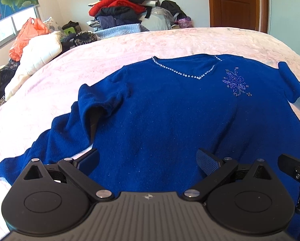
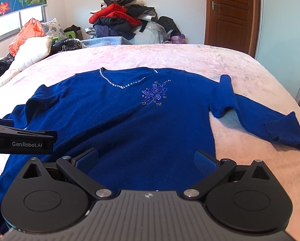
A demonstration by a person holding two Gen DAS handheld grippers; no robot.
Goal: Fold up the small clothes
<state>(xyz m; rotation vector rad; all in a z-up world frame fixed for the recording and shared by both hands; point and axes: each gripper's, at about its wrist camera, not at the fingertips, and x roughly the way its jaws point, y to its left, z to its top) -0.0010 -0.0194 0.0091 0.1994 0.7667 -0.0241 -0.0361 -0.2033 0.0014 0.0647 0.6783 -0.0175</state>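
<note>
On the pink bed (image 2: 210,60), the blue sweater (image 2: 130,120) lies face up, collar away from you, its hem just ahead of your left gripper (image 1: 148,161) and right gripper (image 2: 146,159), both spread and empty, each nearest its own side's sleeve.

The royal-blue knitted sweater (image 2: 118,124) looks soft, matt and slightly fuzzy, with glinting beads along its neckline. Beneath the sweater, the pale pink bedspread (image 2: 190,60) is crinkled cloth. Over the sweater, the black plastic left gripper (image 1: 148,161) and right gripper (image 2: 146,159) look matt, with shiny metal rivets and ribbed pads
</note>
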